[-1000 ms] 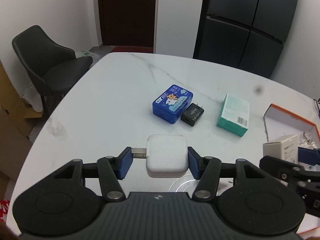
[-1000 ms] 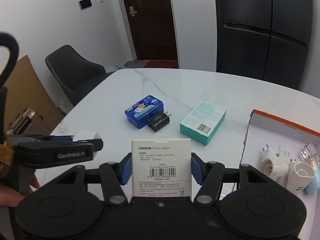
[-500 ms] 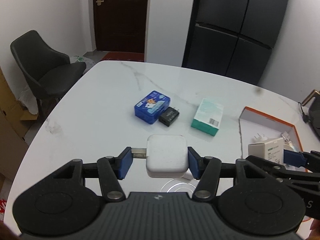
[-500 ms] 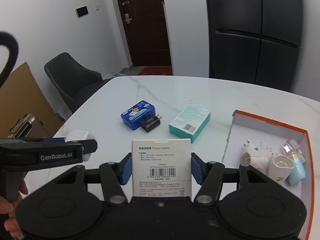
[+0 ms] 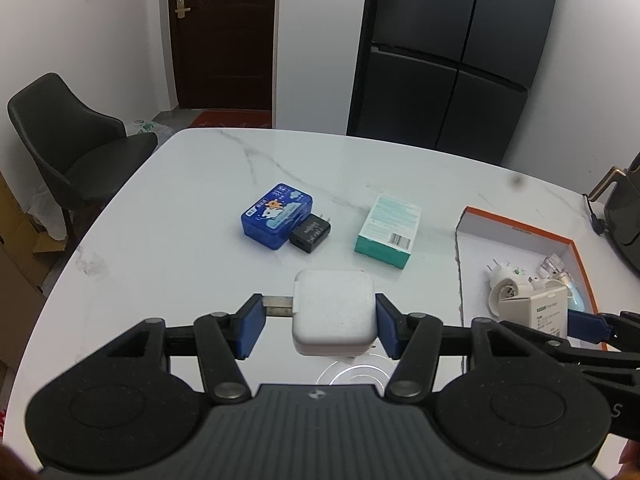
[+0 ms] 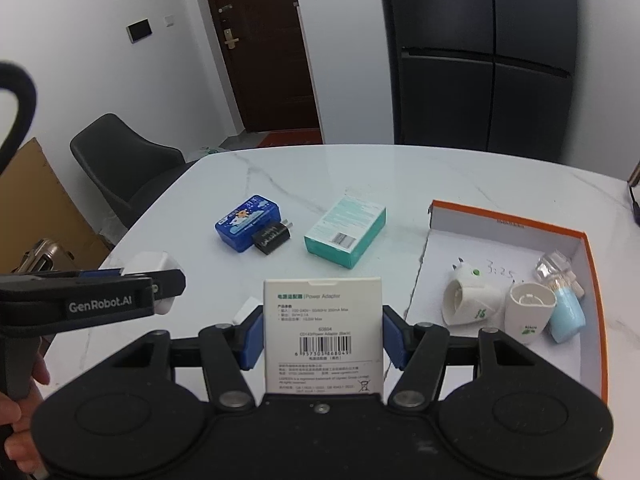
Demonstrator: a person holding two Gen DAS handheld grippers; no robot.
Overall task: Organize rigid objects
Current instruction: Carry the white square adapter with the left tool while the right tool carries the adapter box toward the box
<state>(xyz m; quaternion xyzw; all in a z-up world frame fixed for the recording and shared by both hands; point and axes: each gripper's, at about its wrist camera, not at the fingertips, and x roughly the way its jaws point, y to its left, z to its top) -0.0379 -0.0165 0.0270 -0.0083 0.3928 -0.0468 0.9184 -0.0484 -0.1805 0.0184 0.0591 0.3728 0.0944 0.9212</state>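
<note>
My left gripper (image 5: 318, 326) is shut on a white square charger (image 5: 334, 312), held above the near part of the marble table (image 5: 180, 220). My right gripper (image 6: 322, 338) is shut on a white power adapter box (image 6: 323, 332), held above the table left of the orange-rimmed tray (image 6: 520, 222). The tray holds white plugs (image 6: 472, 300), a light blue item (image 6: 566, 314) and a clear piece (image 6: 554, 266). On the table lie a blue tin (image 5: 276, 216), a black charger (image 5: 310, 234) touching it, and a teal box (image 5: 388, 230).
A dark chair (image 5: 68, 136) stands at the table's left edge. A black fridge (image 5: 452, 48) and a brown door (image 5: 224, 32) are behind. A dark appliance with a cable (image 5: 620, 216) sits at the far right. Cardboard (image 6: 36, 208) leans at the left.
Both grippers have risen and pulled back while keeping hold of their items. The view has swung right, so more of the orange tray shows.
</note>
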